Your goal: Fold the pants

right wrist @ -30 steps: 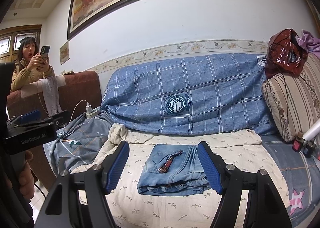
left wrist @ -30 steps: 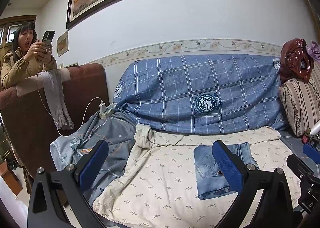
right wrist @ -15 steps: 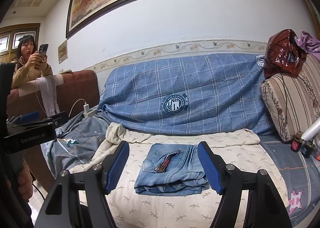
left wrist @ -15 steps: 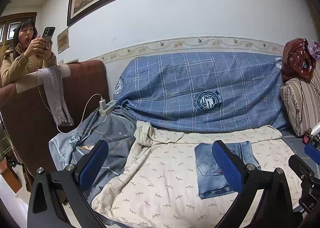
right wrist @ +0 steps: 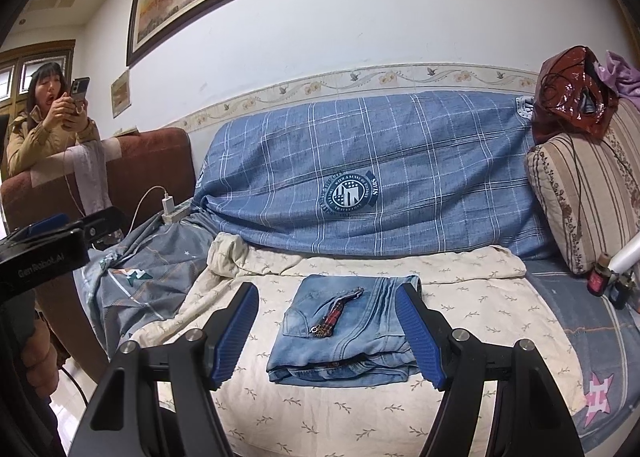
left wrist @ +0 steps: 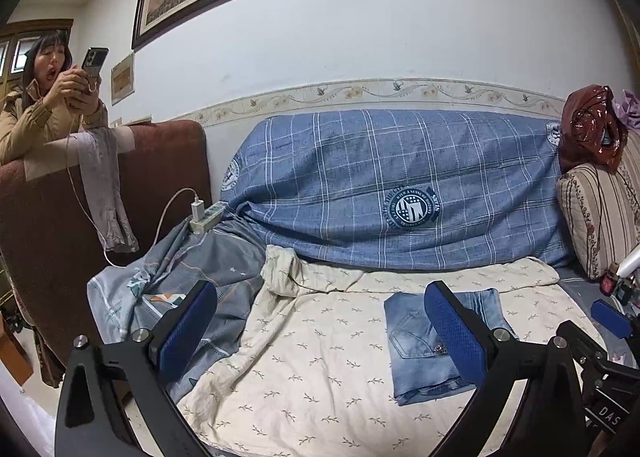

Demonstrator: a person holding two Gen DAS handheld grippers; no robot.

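The blue jeans [right wrist: 344, 333] lie folded into a compact rectangle on the cream leaf-print sheet [right wrist: 304, 409] over the sofa seat, a back pocket with a red trim strip on top. They also show in the left wrist view [left wrist: 424, 349], partly behind my right finger. My right gripper [right wrist: 328, 337] is open and empty, held back from the jeans and above the seat. My left gripper [left wrist: 320, 329] is open and empty, to the left of the jeans. Neither touches the cloth.
A blue plaid cover [right wrist: 360, 177] drapes the sofa back. A grey-blue quilt [left wrist: 172, 289] and power strip [left wrist: 206, 215] lie at the left. A striped cushion [right wrist: 580, 197] with a red bag [right wrist: 576, 93] stands right. A person [left wrist: 48, 105] with a phone leans behind the brown armrest [left wrist: 80, 217].
Both grippers have drawn back slightly and tilted down; the jeans sit a little lower and farther in each view. Both stay open. The jeans have not moved.
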